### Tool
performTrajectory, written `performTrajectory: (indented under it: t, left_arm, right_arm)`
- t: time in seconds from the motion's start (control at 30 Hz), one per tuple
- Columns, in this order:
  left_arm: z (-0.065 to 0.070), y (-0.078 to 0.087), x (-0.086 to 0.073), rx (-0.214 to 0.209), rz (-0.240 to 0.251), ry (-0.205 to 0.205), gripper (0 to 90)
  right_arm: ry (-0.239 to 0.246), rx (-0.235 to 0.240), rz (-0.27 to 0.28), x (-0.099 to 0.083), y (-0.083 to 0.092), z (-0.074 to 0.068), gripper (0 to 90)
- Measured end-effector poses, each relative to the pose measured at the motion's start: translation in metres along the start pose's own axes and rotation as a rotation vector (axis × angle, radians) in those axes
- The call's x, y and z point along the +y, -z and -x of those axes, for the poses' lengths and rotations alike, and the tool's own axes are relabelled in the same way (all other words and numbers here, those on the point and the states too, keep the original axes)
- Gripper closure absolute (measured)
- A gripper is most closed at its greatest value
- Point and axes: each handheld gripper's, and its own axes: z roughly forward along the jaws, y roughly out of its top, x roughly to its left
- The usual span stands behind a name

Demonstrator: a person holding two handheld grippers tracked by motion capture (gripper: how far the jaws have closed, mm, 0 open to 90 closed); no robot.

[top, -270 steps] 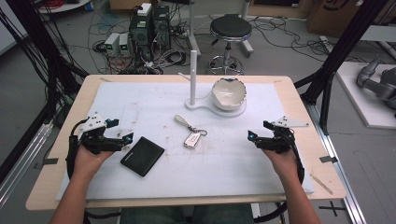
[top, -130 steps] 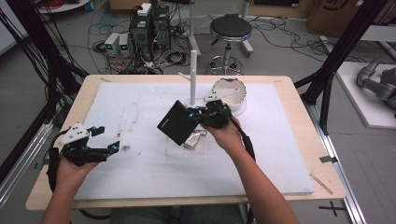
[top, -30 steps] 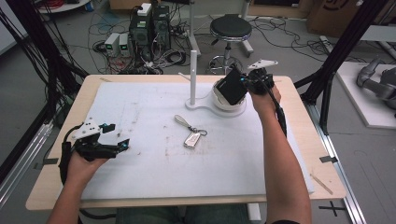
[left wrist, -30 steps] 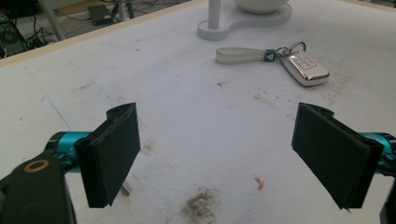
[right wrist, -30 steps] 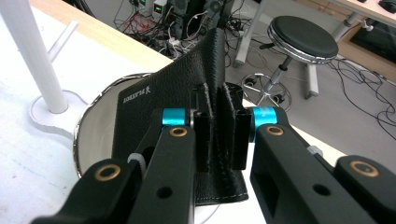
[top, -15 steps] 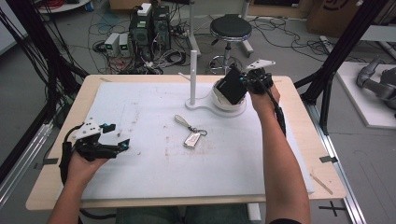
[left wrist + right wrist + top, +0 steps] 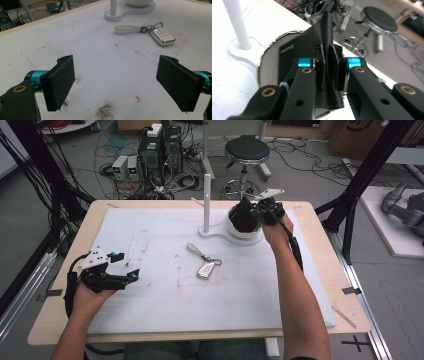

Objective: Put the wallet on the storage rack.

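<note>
Jaws of my right gripper (image 7: 329,72) pinch the black wallet (image 7: 317,45) over the bowl (image 7: 239,227) near the tabletop's far edge, just loosening, while my left gripper (image 7: 117,85) gapes wide, empty.

A small pale imprint, seemingly a short brand word, stands on the black leather wallet (image 7: 312,47), on the face turned toward the white post (image 7: 237,25), but it is too blurred to read. The silver key fob (image 7: 162,36) lying short of the post's base bears small button symbols on its face, and the metal joint of its strap carries a tiny emblem; neither can be made out. No other writing is legible.
</note>
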Motion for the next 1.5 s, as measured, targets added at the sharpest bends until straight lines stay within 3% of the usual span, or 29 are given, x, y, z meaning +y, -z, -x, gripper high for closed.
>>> performTrajectory:
  t: [0.07, 0.17, 0.2, 0.33, 0.53, 0.6, 0.67, 0.77, 0.83, 1.03, 1.17, 1.5]
  left_arm:
    - [0.000, 0.000, 0.000, -0.002, 0.002, 0.000, 15.3]
    - [0.000, -0.001, 0.000, -0.002, -0.001, 0.001, 15.3]
    - [0.000, -0.001, 0.000, -0.002, -0.002, -0.002, 15.3]
    - [0.001, -0.003, 0.001, -0.008, -0.002, -0.001, 15.3]
    - [0.001, -0.006, 0.003, -0.015, -0.001, -0.005, 15.3]
    - [0.001, -0.010, 0.006, -0.021, 0.001, -0.007, 15.3]
    - [0.002, -0.011, 0.006, -0.024, 0.001, -0.008, 15.3]
    - [0.002, -0.016, 0.008, -0.032, 0.000, -0.009, 15.3]
    - [0.002, -0.019, 0.010, -0.036, 0.002, -0.013, 15.3]
    - [0.000, -0.024, 0.012, -0.038, 0.006, -0.012, 15.3]
    - [0.000, -0.026, 0.013, -0.037, 0.007, -0.017, 15.3]
    - [0.001, -0.025, 0.013, -0.042, 0.017, -0.013, 15.3]
  right_arm:
    - [-0.028, -0.007, 0.010, 0.001, 0.001, 0.000, 59.6]
    - [-0.046, -0.003, 0.019, 0.001, 0.004, 0.001, 56.6]
    - [-0.059, -0.009, 0.027, 0.001, 0.009, 0.003, 50.4]
    - [-0.087, 0.001, 0.041, 0.000, 0.021, 0.008, 43.6]
    - [-0.106, 0.023, 0.046, -0.003, 0.042, 0.008, 38.2]
    - [-0.089, 0.019, 0.103, -0.007, 0.049, 0.006, 38.2]
    - [-0.090, 0.018, 0.122, -0.010, 0.054, 0.004, 38.0]
    - [-0.104, 0.035, 0.109, -0.015, 0.062, 0.003, 35.1]
    - [-0.110, 0.050, 0.137, -0.022, 0.066, 0.001, 35.0]
    - [-0.133, 0.065, 0.143, -0.045, 0.078, -0.005, 31.4]
    - [-0.167, 0.095, 0.173, -0.070, 0.087, -0.014, 30.3]
    - [-0.224, 0.122, 0.206, -0.096, 0.094, -0.032, 21.8]
